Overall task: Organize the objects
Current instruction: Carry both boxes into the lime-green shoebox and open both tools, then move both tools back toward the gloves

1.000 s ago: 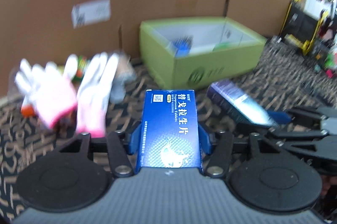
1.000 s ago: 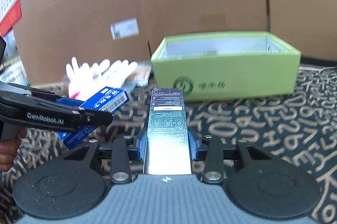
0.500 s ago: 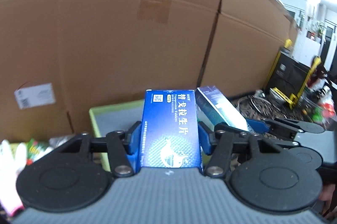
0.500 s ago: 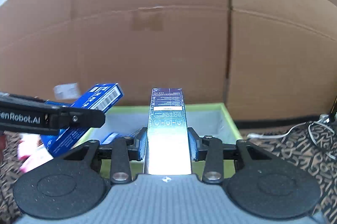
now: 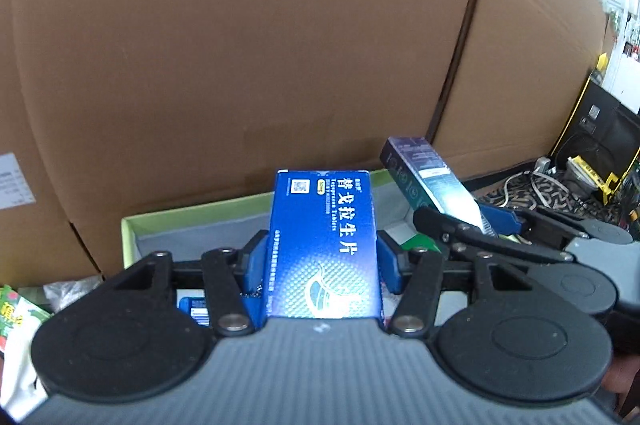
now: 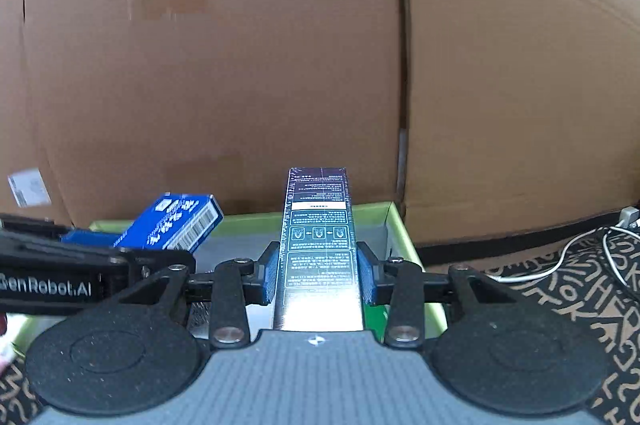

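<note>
jaws of the left gripper (image 5: 323, 265) clamp a blue medicine box (image 5: 324, 245); right gripper (image 6: 318, 273) clamps a dark slim carton (image 6: 318, 249).

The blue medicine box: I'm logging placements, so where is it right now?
In the left wrist view the blue medicine box sits clamped in the left gripper, held above the green box, with the right gripper's dark carton just to its right.

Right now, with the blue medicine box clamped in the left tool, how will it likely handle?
The blue medicine box looks like thin card: probably light, and crushable if squeezed harder. Its flat sides sit square between the left tool's pads, so slipping seems unlikely. Flat-faced, it shouldn't roll.
</note>
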